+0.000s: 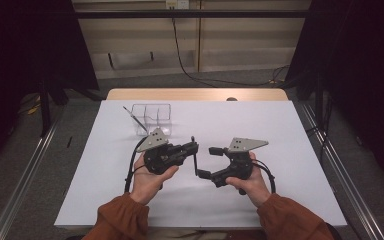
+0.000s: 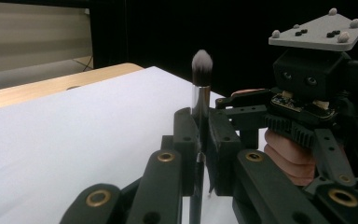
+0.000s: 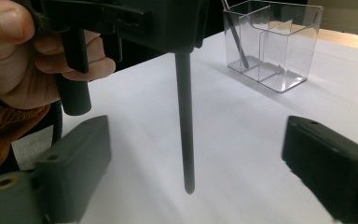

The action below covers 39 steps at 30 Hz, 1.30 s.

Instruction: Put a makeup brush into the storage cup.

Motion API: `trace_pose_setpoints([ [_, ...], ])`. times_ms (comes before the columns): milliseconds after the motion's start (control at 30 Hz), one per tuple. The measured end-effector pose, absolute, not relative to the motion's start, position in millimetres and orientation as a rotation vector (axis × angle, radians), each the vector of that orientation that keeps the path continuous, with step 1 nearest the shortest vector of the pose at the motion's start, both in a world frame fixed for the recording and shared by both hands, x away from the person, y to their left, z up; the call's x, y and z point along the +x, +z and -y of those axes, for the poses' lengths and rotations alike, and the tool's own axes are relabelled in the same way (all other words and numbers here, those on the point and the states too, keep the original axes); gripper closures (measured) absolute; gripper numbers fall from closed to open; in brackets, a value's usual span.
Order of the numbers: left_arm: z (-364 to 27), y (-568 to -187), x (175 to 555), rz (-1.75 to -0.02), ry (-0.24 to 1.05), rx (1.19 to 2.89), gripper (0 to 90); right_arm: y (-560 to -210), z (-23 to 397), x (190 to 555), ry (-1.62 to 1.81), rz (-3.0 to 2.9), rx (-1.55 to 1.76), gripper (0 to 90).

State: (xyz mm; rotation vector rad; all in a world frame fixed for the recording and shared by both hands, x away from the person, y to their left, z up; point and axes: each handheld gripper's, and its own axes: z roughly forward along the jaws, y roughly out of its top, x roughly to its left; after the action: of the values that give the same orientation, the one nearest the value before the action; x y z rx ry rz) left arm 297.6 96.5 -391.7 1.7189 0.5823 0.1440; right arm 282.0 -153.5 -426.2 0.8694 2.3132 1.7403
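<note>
Left gripper [image 2: 200,140] clamps makeup brush [image 2: 201,70] at mid-handle, upright above worktop [image 1: 280,130]. Right gripper [image 3: 186,172] jaws wide, handle between, untouched. Brush judged light, stiff, slim, slippery; grip handle, never the soft bristles.

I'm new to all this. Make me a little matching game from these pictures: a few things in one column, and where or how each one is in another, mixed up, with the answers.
Things
1. black-handled makeup brush with a grey-white tuft
2. clear plastic organiser box with compartments
3. left gripper
4. right gripper

States
A. jaws wide apart, nothing between the pads
B. standing toward the table's far left, a thin stick leaning in it
C. held upright, tuft on top
D. jaws clamped on the handle

Pairs: 1-C, 2-B, 3-D, 4-A
</note>
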Motion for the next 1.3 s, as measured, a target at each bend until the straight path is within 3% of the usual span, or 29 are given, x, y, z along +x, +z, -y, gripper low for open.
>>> trace_pose_setpoints([
  [733, -118.0, -386.8, 301.2, -0.612, 0.186, 1.716, 83.9, -416.9, 190.7, 275.8, 1.66, -2.231, 0.942, 4.8],
  [1300, -150.7, -383.3, 304.1, -0.675, 0.246, 1.698, 83.9, -428.9, 236.0, 258.7, 1.587, -2.053, 1.028, 4.1],
])
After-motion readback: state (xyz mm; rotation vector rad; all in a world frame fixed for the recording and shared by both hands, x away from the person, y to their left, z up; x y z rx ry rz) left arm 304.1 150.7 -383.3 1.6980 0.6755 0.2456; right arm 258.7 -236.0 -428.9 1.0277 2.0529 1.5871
